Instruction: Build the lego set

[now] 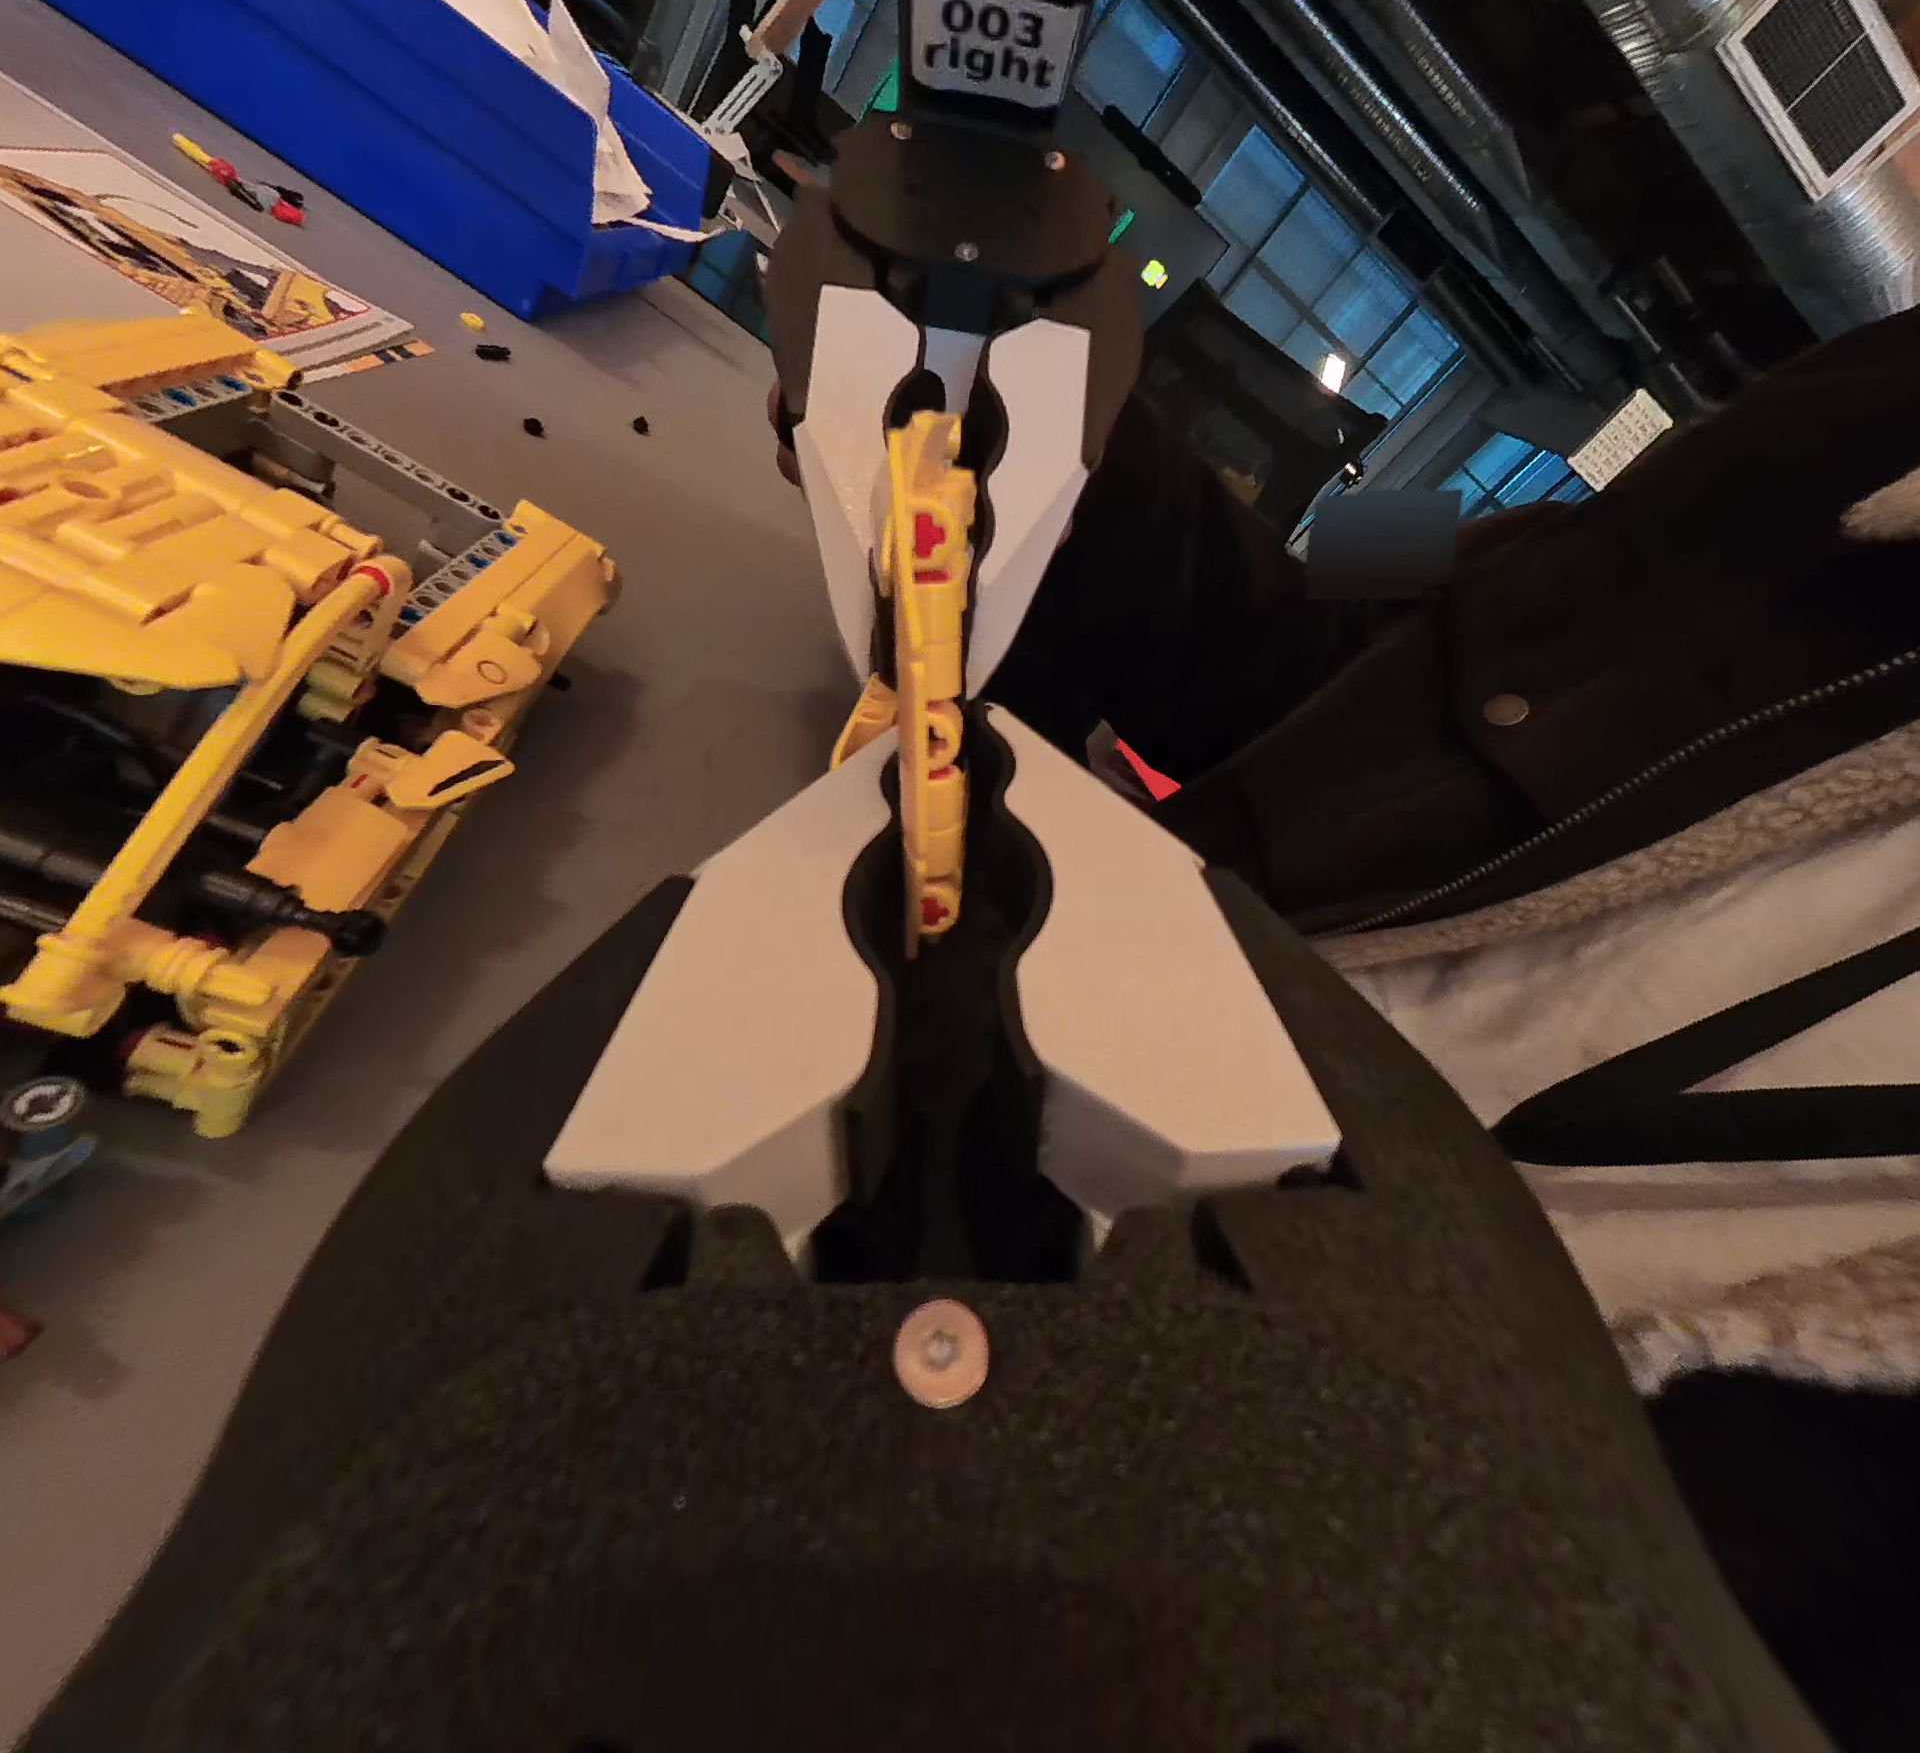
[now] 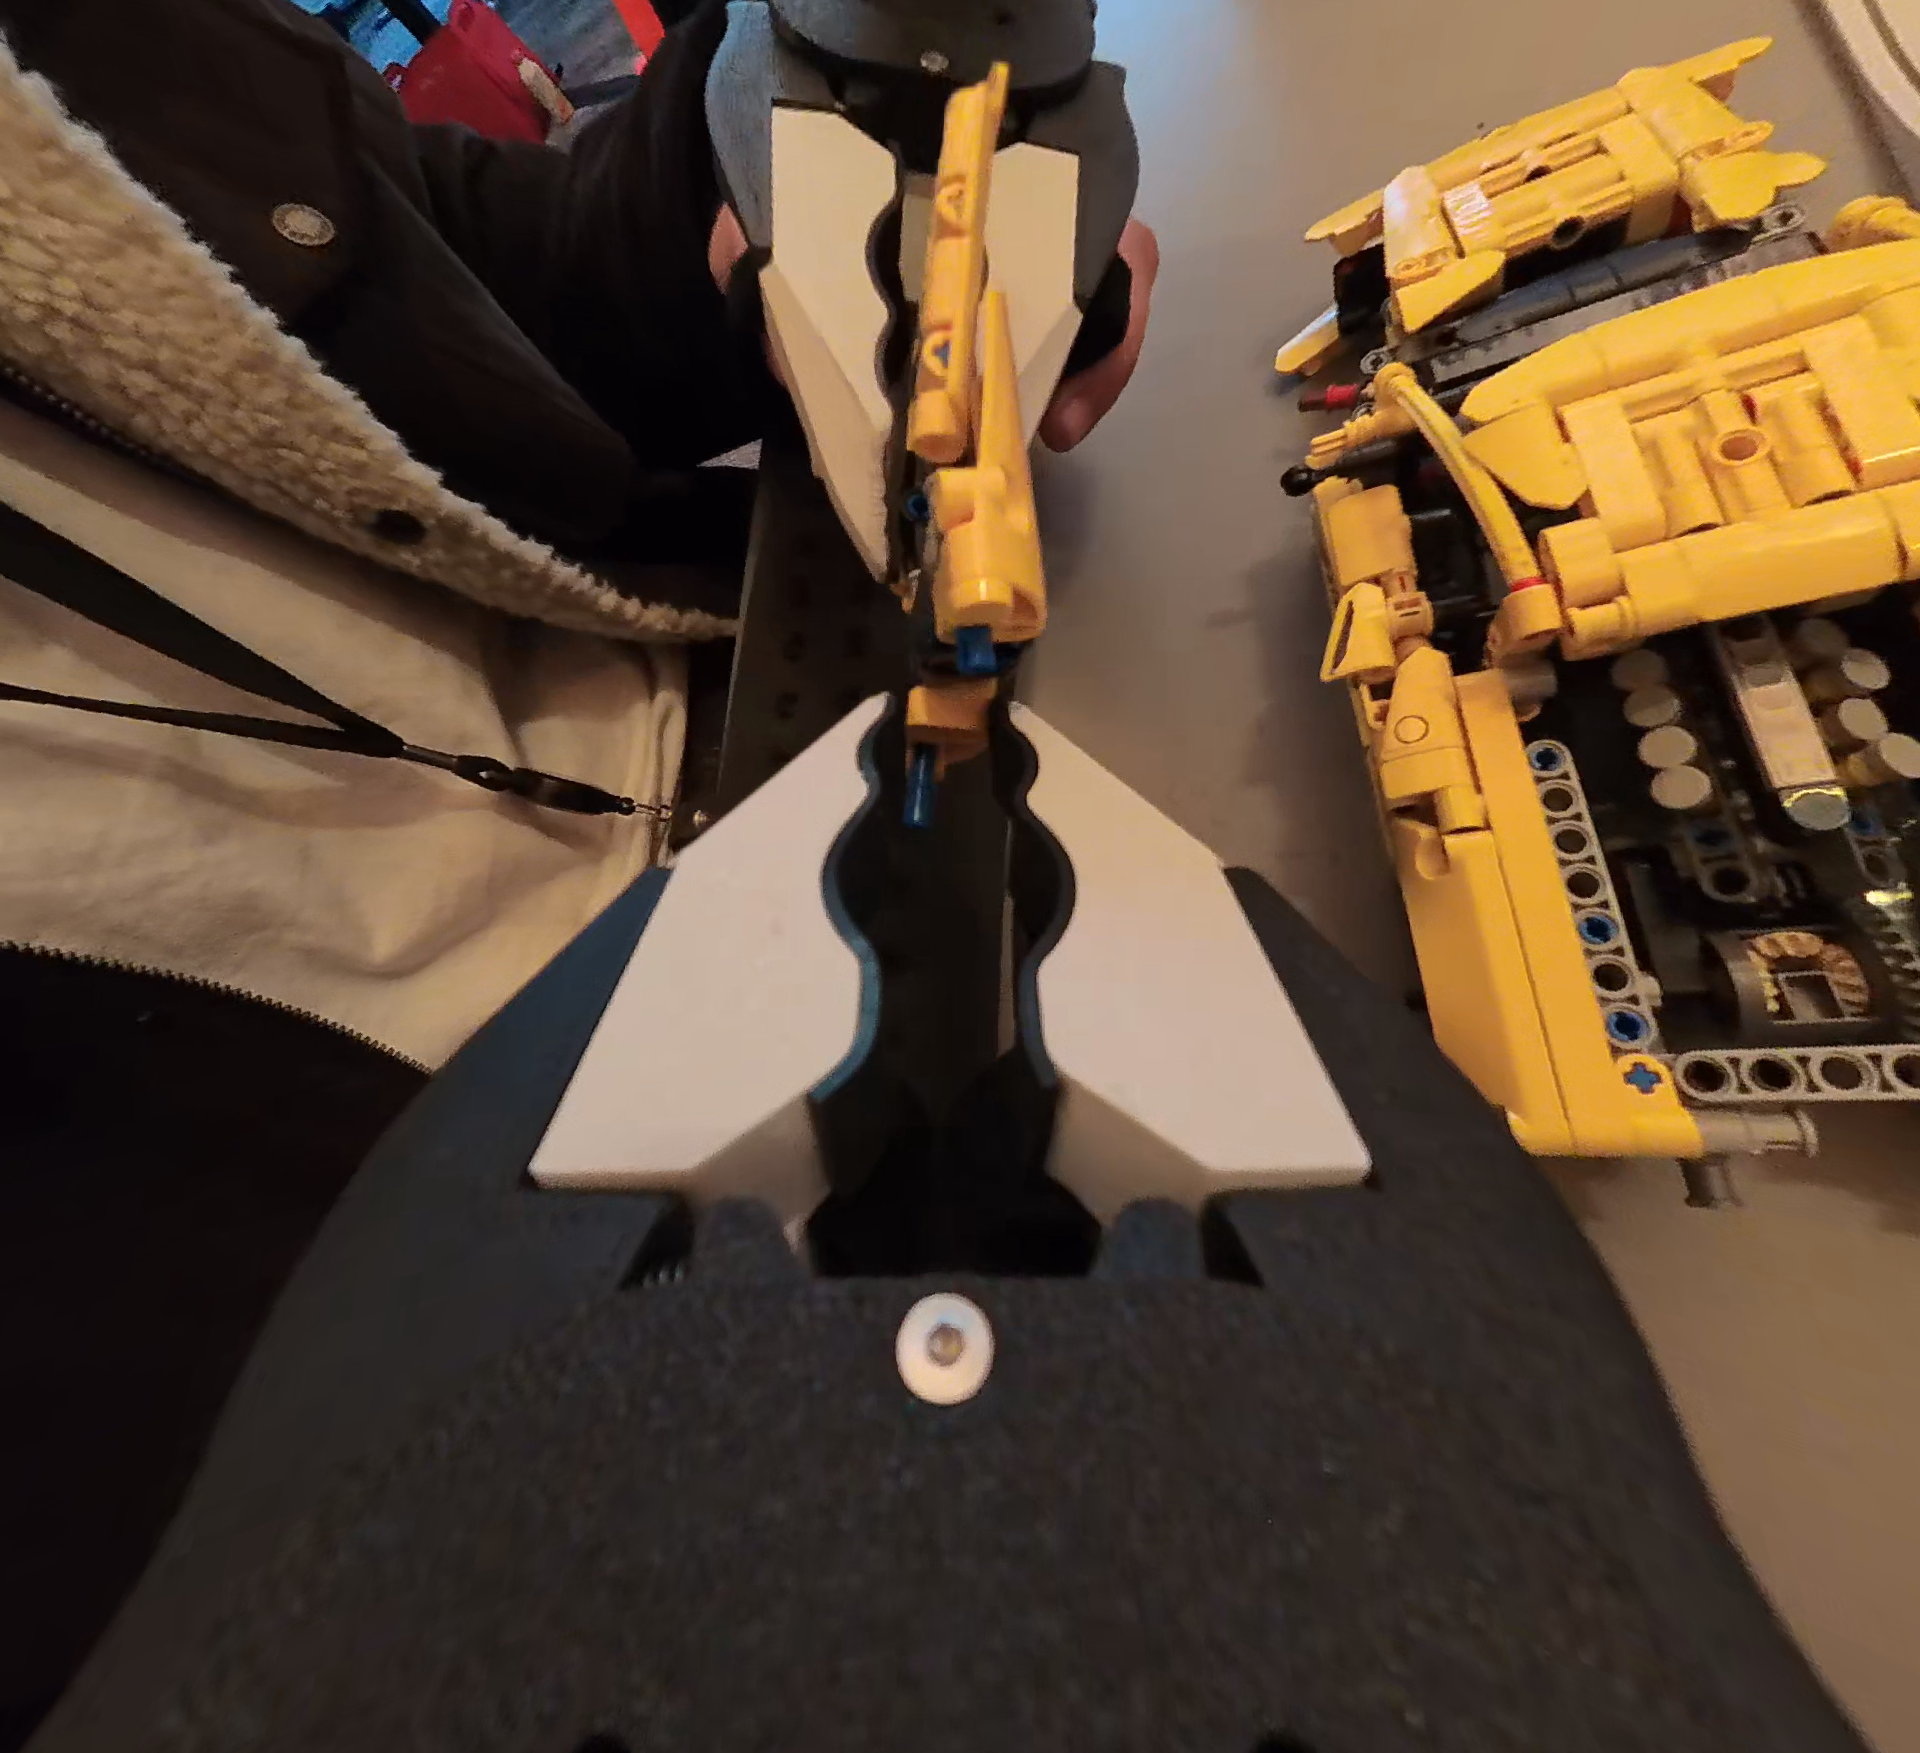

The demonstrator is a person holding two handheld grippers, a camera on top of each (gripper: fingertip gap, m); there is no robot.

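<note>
Two hand-held grippers meet tip to tip above a grey table (image 2: 1247, 93), sharing one slim yellow sub-assembly (image 1: 930, 664). The left gripper (image 1: 940, 747) is closed narrowly on one end of it; the right gripper (image 2: 945, 727) pinches the other end, near a blue pin (image 2: 974, 649). The large yellow model (image 2: 1621, 664) rests on the table beside them. The sub-assembly looks light, stiff and smooth, likely to pop apart if twisted, so the solid beam ends seem the safest hold.
</note>
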